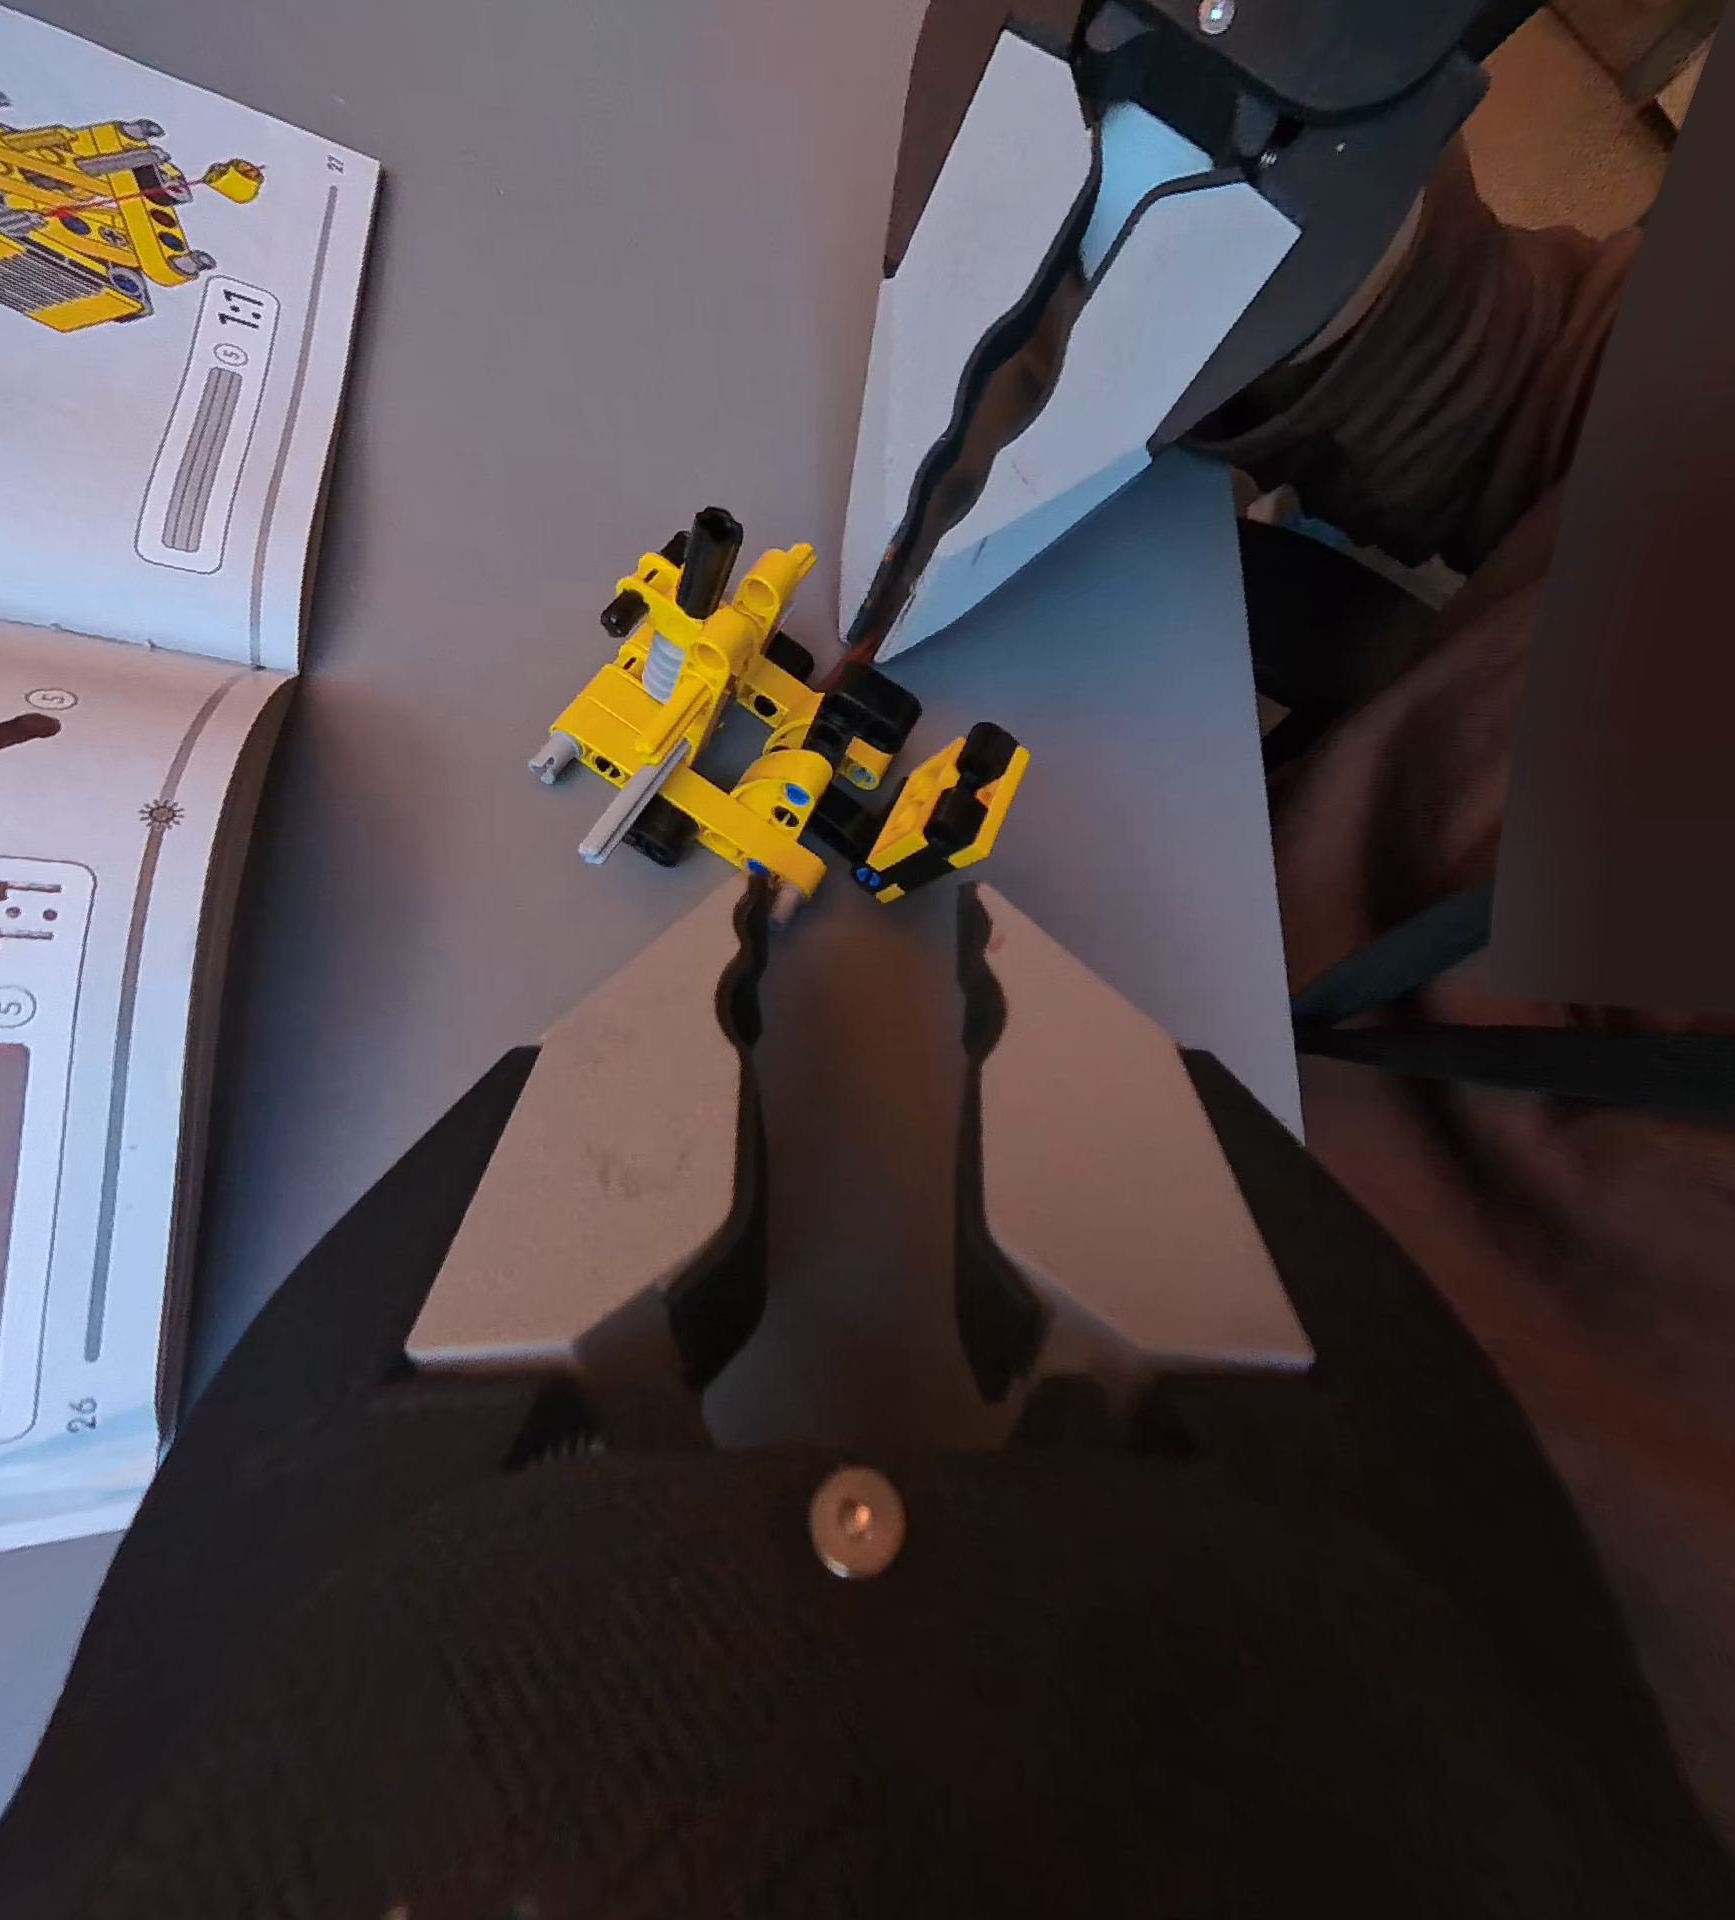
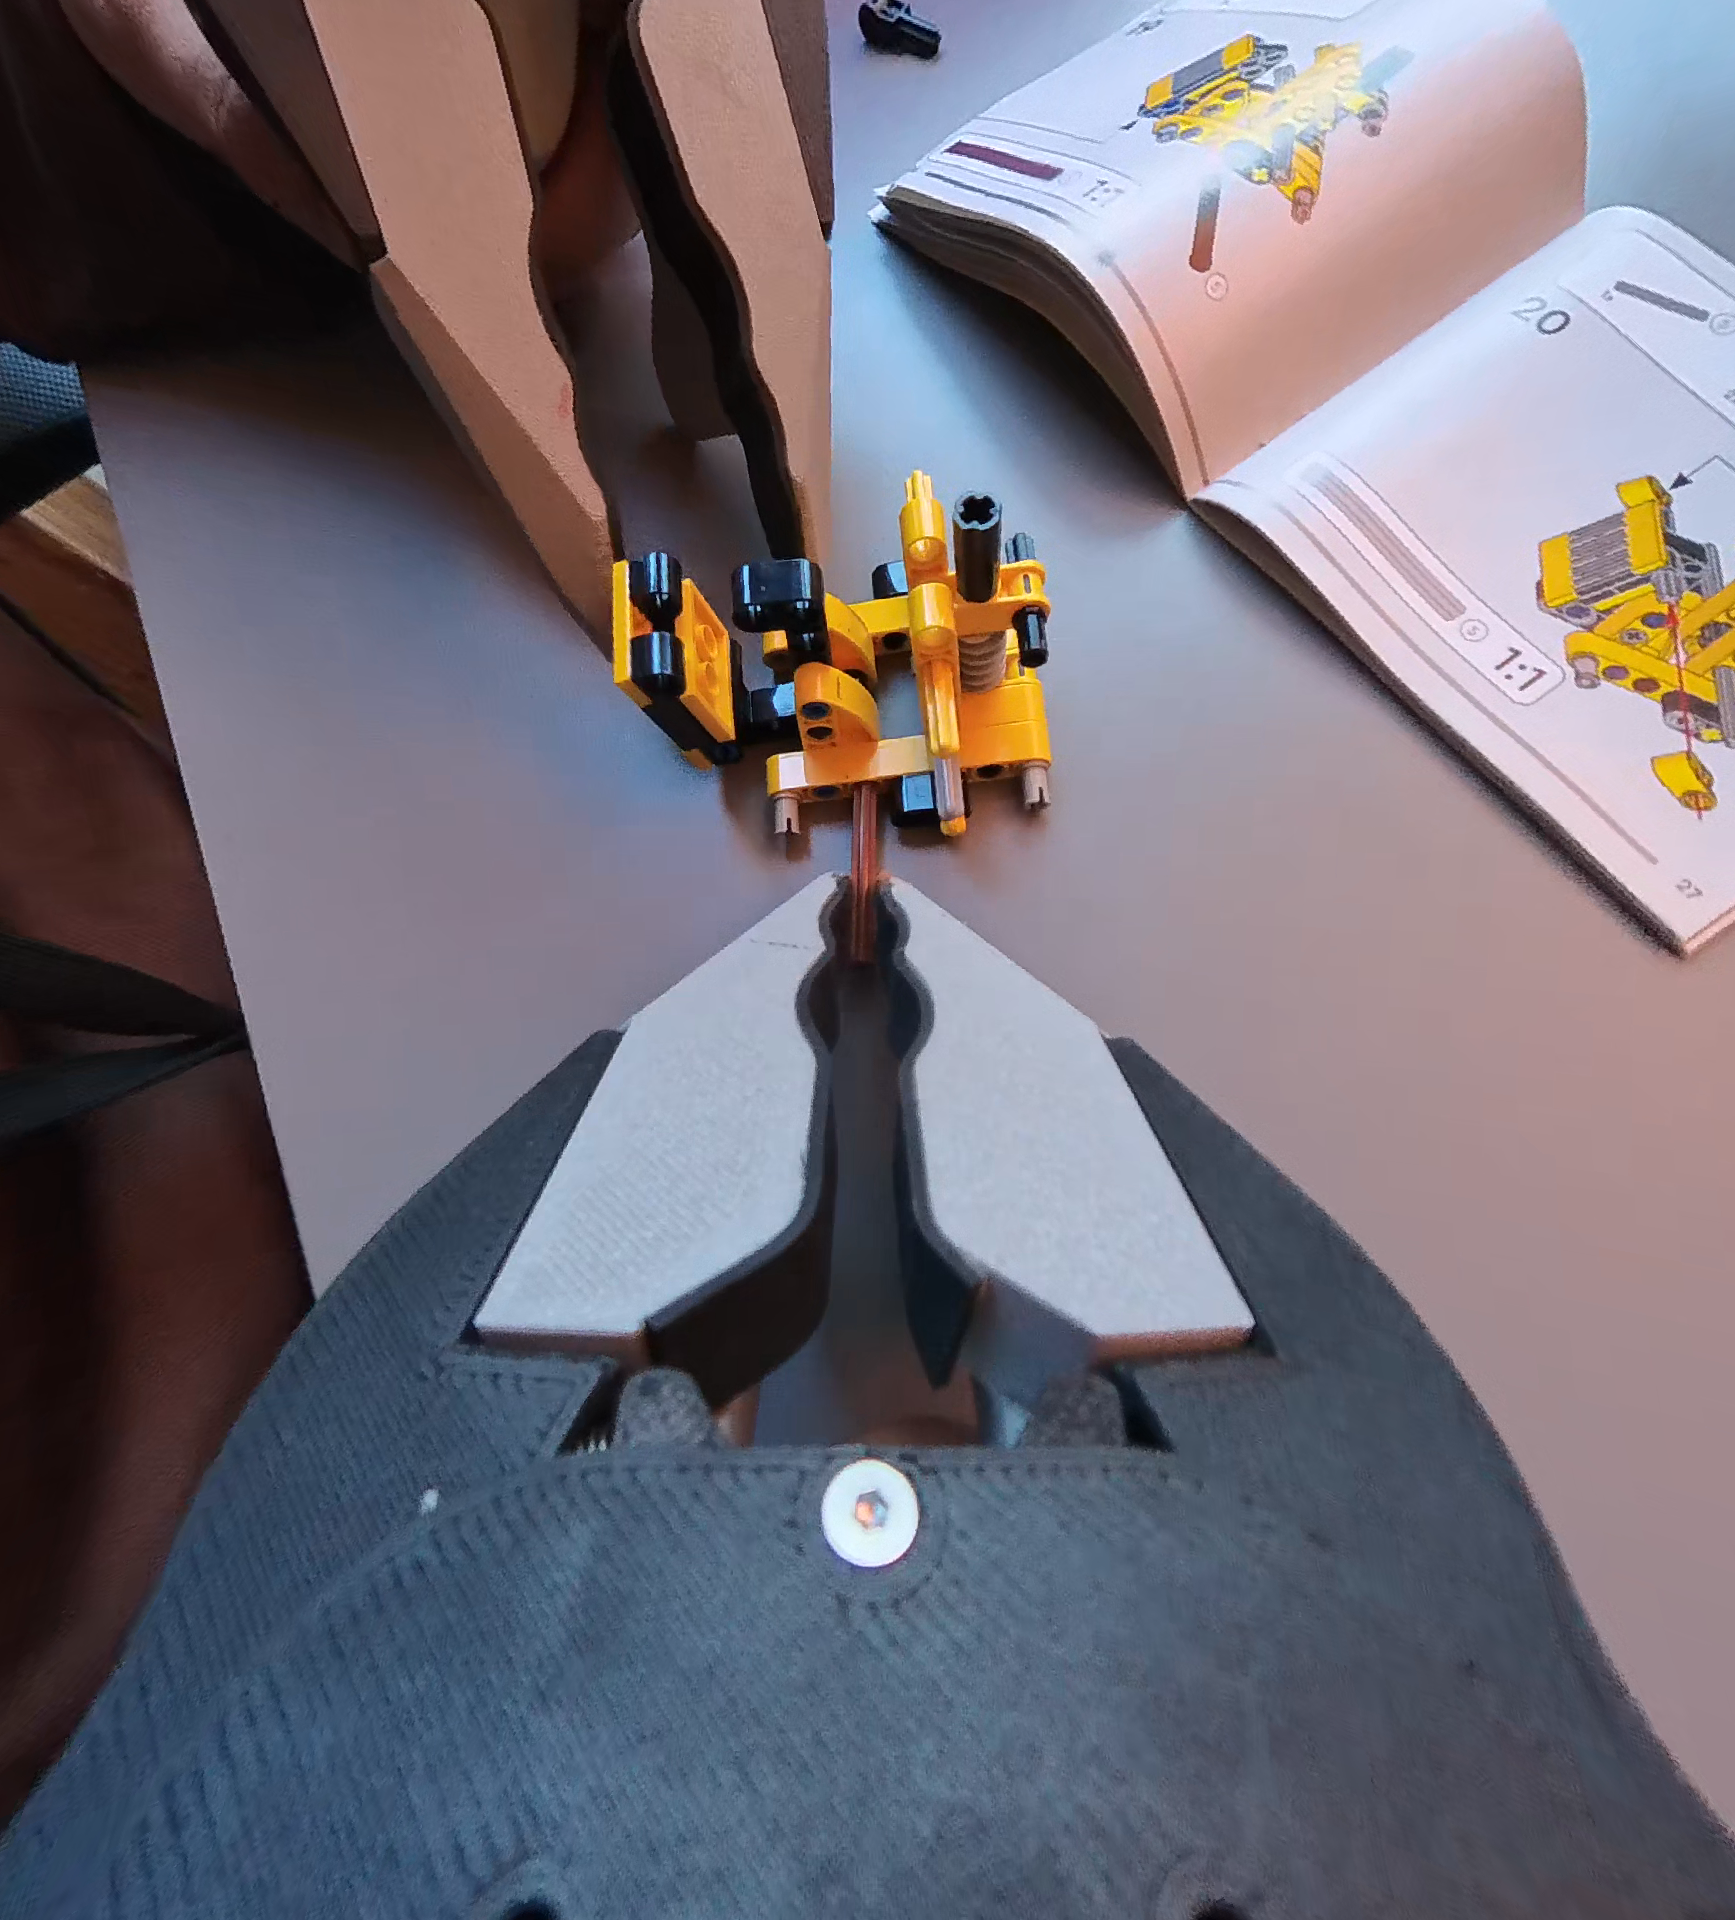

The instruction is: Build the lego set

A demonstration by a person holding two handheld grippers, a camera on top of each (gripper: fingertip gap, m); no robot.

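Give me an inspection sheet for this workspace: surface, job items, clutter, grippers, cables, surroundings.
Surface: grey table, matte, edge close to the model.
Job's things: yellow and black lego model near the table edge; a thin brown axle points into its side; open instruction booklet beside it.
Clutter: one loose black piece at the far edge of the right wrist view.
Grippers: right gripper shut on the brown axle; left gripper open, tips at the model's other side.
Cables: nothing seen; a black strap hangs off the table edge.
Surroundings: dark brown area beyond the table, too dim to identify.
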